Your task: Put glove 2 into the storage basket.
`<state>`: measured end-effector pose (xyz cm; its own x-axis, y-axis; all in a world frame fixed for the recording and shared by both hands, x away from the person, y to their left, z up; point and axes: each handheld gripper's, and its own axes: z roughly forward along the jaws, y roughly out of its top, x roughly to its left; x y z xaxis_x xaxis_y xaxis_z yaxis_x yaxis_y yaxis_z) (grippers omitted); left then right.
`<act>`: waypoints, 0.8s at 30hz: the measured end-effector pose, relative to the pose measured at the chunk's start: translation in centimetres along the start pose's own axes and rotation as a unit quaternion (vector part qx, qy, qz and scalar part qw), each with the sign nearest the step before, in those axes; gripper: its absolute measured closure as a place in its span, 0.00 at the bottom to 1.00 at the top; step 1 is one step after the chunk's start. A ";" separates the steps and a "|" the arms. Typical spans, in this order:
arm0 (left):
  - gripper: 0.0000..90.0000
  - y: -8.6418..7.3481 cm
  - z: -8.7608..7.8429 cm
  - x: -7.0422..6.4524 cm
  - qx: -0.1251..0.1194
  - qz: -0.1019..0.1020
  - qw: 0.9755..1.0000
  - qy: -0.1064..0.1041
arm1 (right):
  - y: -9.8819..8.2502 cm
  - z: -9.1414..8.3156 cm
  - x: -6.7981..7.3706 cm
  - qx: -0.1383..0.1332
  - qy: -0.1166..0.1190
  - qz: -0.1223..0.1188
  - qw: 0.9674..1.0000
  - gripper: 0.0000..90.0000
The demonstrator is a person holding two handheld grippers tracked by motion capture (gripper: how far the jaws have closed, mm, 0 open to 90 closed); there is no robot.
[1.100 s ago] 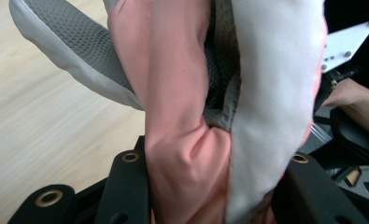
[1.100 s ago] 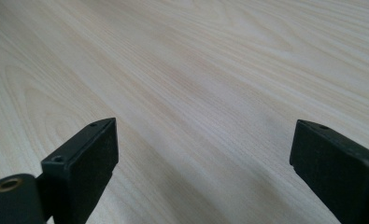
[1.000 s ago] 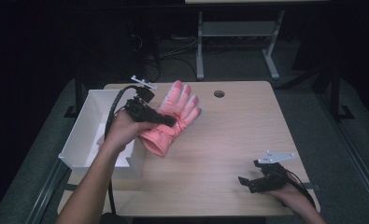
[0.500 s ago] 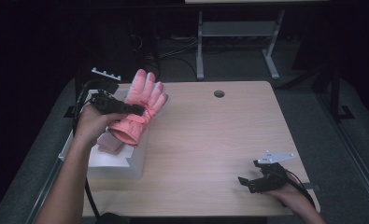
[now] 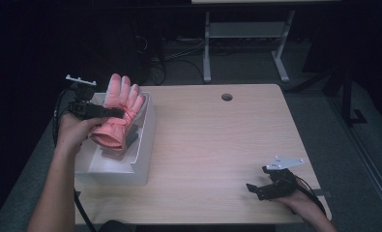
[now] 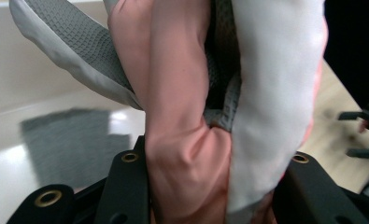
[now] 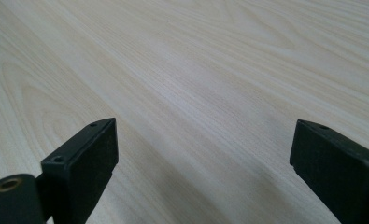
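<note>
Pink winter glove (image 5: 117,116), grey-palmed, held above a white open box (image 5: 145,145) at the table's (image 5: 227,145) left edge. Cuff end partly masked by the left gripper (image 5: 112,113) and the hand (image 5: 75,130) behind it; fingertips cut off at the top of the left gripper view. Clamped across its middle between the two black jaws, fabric bunched and pressed on both sides (image 6: 187,154). Long axis tilted, fingers pointed up and away from the person, cuff down toward the box interior. Dark grey item (image 6: 74,140) on the box floor, blurred, identity unclear. Right gripper (image 5: 270,186) rested near the table's front right corner, well apart, jaws spread wide over bare wood (image 7: 205,107), gripping nothing.
</note>
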<state>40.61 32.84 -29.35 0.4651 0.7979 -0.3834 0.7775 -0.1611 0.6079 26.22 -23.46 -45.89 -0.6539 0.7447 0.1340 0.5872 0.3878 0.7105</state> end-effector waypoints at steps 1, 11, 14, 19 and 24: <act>0.66 -0.3 0.3 0.4 0.002 -0.007 1.000 0.001 | 0.0 0.0 0.0 0.000 0.000 -0.001 1.000 0.08; 0.66 -2.8 5.2 3.5 0.053 -0.048 0.997 0.010 | 0.0 0.0 0.0 0.001 0.000 0.000 1.000 0.08; 0.65 -3.5 6.6 4.1 0.065 -0.054 0.996 0.009 | 0.0 0.0 0.0 0.001 0.001 0.000 1.000 0.08; 0.64 -4.4 8.4 4.7 0.083 -0.064 0.994 0.005 | -0.1 0.0 -0.1 0.000 0.000 0.000 1.000 0.08; 0.62 -4.9 9.2 4.7 0.088 -0.065 0.994 0.004 | -0.1 -0.1 -0.3 0.001 -0.007 -0.002 1.000 0.08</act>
<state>42.92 32.00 -40.53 0.3530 0.8229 -0.4453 0.8930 -0.1544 0.4227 26.34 -23.80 -45.94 -0.6491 0.7509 0.1217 0.5859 0.3914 0.7096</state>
